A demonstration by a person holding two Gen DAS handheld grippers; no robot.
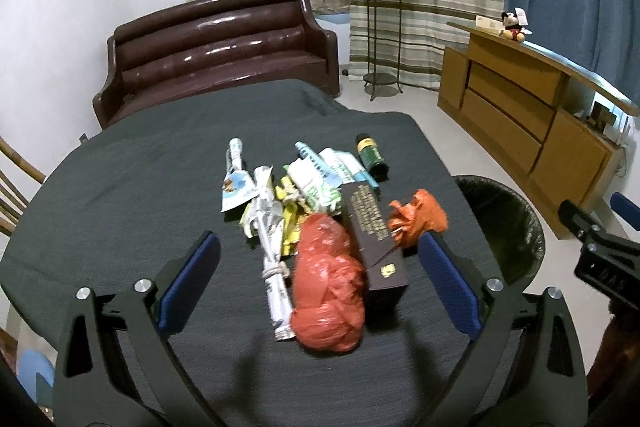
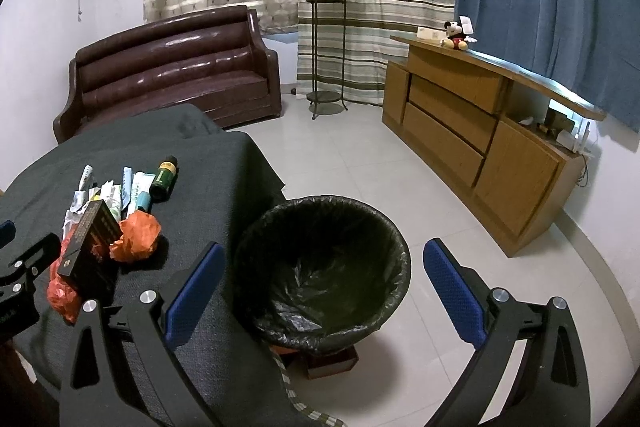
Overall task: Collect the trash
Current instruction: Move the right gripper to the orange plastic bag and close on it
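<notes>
**Both claws spread wide, trash heaped on the tabletop**

The left claw (image 1: 319,253) hangs wide over a red plastic bag (image 1: 328,287) and dark box (image 1: 374,239) on the grey-clothed tabletop (image 1: 120,187). The right claw (image 2: 324,269), also wide and empty, hovers above the black-lined trash bin (image 2: 320,267) beside the tabletop.

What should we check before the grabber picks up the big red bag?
1. Left gripper open: ok, jaws stand wide.
2. Red bag between its fingers: ok, centred.
3. Neighbours clear: not ok, dark box and rolled paper lie against the bag.
4. Bin lined and open: ok, right of the table.
5. Right gripper out of the way: ok, open above the bin.
6. Bag tied shut: cannot tell.
</notes>
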